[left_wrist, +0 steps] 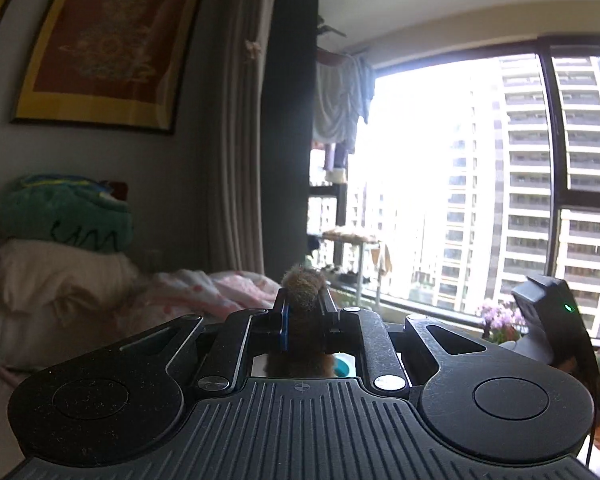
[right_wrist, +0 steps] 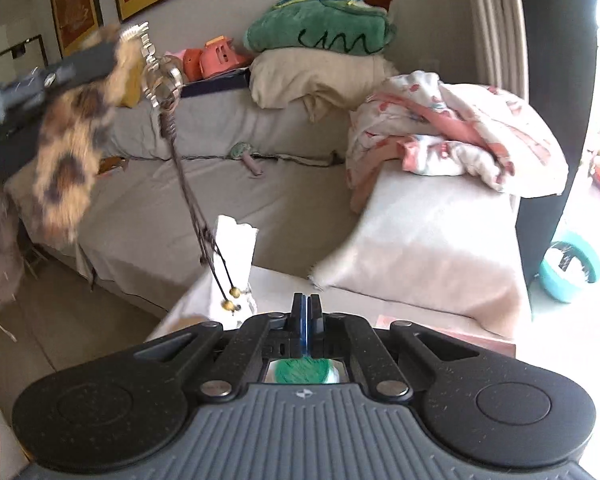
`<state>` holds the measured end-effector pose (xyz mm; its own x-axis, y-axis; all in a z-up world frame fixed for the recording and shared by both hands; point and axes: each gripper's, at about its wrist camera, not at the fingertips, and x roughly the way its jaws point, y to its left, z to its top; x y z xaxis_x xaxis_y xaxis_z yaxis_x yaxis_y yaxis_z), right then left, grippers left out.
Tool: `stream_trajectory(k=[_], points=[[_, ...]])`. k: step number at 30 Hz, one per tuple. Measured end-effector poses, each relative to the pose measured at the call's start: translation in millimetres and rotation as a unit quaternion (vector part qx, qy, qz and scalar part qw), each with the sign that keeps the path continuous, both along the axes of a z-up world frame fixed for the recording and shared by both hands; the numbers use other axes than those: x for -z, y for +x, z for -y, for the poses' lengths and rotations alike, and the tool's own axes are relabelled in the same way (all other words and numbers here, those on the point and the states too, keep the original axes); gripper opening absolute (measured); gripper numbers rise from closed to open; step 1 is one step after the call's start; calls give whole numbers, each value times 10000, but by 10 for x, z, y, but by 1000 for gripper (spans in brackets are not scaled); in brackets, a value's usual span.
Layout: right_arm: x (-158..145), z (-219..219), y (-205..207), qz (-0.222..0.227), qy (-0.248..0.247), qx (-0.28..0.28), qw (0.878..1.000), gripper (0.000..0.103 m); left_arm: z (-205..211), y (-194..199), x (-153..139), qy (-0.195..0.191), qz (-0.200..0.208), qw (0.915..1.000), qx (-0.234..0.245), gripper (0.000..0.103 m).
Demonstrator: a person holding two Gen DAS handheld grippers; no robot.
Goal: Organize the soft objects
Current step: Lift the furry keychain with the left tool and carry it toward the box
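Above sofa (right_wrist: 228, 208), at ten o'clock in right wrist view: left gripper (left_wrist: 304, 304) pinches furry leopard-print charm (right_wrist: 72, 148), metal clasp (right_wrist: 156, 68) and beaded cord (right_wrist: 204, 232) dangling, likely lifted clear for sorting. Right gripper (right_wrist: 307, 312) at six o'clock, fingers pressed together, nothing visible between them.

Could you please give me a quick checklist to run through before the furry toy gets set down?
1. Left gripper clamped on the brown spotted furry toy: ok, fur fills the space between its fingers.
2. Toy clear of the grey sofa: ok, it hangs in the air.
3. Dangling dark cord with gold beads: not ok, it swings loose near the white paper bag.
4. Right gripper free to help: cannot tell, jaws shut, something green shows beneath them.
5. Drop spot chosen: cannot tell; the green plush cushion and pink patterned blanket already occupy the sofa.
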<state>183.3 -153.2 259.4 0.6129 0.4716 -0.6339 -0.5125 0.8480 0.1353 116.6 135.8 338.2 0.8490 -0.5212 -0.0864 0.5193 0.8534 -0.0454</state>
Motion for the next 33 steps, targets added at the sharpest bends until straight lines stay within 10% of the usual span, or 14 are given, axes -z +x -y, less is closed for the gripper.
stream_trajectory(k=[2,4,5,14,19,22,30,32,33], points=[[106,39,-225,225,-27,-104,9997,16,51,-22,68,5,-102,9999,24,16],[259,17,-424,397,31,-351,9986,66,58,-99,119,-61,-155,9998,73,16],[334,5,-545,542,83,-393,9977,72,59,-149,125,-104,-176,9997,98,16],[984,-376,-1353,1394,-69,-430,9893,72,113,-624,-23,-446,-201,9979,416,16],[1139,-337,-1418,781,-107,-662,9947,14,125,-859,-66,-524,-36,9973,515,16],[1156,-134,-1591,760,-326,-682,9942,3,129,-973,-31,-499,29,9970,593,16],[1073,727,-1965,795,-322,120,9962,2,279,-1113,-48,-723,189,9926,959,16],[996,836,-2103,983,33,-88,9951,17,363,-1129,-26,-732,141,9910,1107,16],[970,842,-2161,1118,141,-193,9934,52,409,-1151,-1,-713,108,9905,1171,16]])
